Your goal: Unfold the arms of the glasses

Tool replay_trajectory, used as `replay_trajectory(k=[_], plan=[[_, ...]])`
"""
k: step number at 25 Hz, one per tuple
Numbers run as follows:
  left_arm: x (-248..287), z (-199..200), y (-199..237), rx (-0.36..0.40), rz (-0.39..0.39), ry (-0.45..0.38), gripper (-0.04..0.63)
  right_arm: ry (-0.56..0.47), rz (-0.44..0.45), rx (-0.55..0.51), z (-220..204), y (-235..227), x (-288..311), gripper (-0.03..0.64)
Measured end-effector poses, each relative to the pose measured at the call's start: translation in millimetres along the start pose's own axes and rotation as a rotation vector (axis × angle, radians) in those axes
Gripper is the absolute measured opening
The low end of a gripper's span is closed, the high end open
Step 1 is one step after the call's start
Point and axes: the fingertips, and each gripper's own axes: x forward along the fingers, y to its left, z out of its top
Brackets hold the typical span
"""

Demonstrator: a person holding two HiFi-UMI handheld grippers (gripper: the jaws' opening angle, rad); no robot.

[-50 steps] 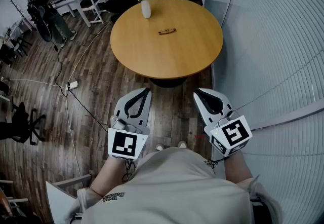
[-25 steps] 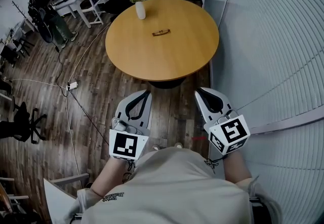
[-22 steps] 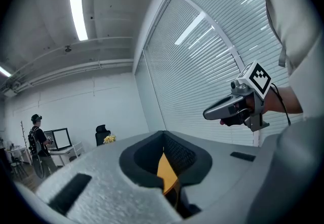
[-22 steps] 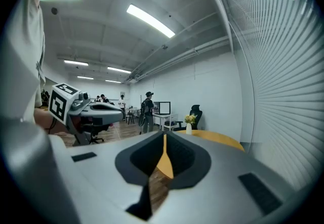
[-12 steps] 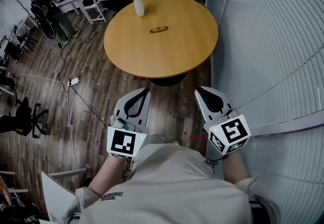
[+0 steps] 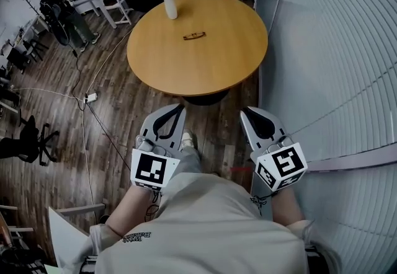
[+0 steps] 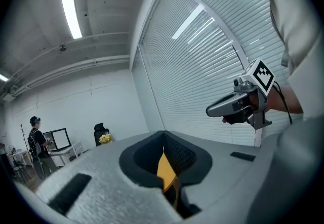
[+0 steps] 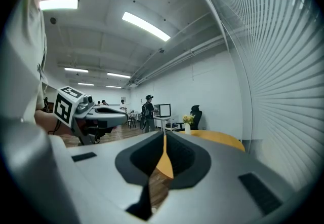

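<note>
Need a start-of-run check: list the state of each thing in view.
glasses: lying on the table, untouched, arms too small to judge.
left gripper: shut, empty.
right gripper: shut, empty.
vase: upright on the table, holding flowers.

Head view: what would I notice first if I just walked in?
The round wooden table fills the upper middle, with glasses near its centre and a flower vase near its far edge. Nearer, the left gripper and right gripper point toward it, jaws shut.
</note>
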Motion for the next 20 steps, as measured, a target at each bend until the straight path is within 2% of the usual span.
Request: replay_trajectory(k=[5, 9, 15, 20], plan=[[13.8, -7.1, -0.5, 0.006, -0.012, -0.001, 0.023, 0.002, -0.006, 0.003, -6.0, -7.7, 5.5, 0.037], [18.5, -10.8, 15.3, -0.037, 0.023, -0.011, 0.023, 0.0, -0.001, 0.003, -6.3, -9.1, 16.0, 0.037], [29.9, -22.7, 35.2, -0.019, 0.019, 0.007, 0.023, 0.02, -0.024, 0.005, -10.0, -18.5, 35.0, 0.037], [45.8, -45.0, 55.8, -0.051, 0.03, 0.032, 0.023, 0.023, -0.036, 0.025, -18.2, -29.0, 59.1, 0.037]])
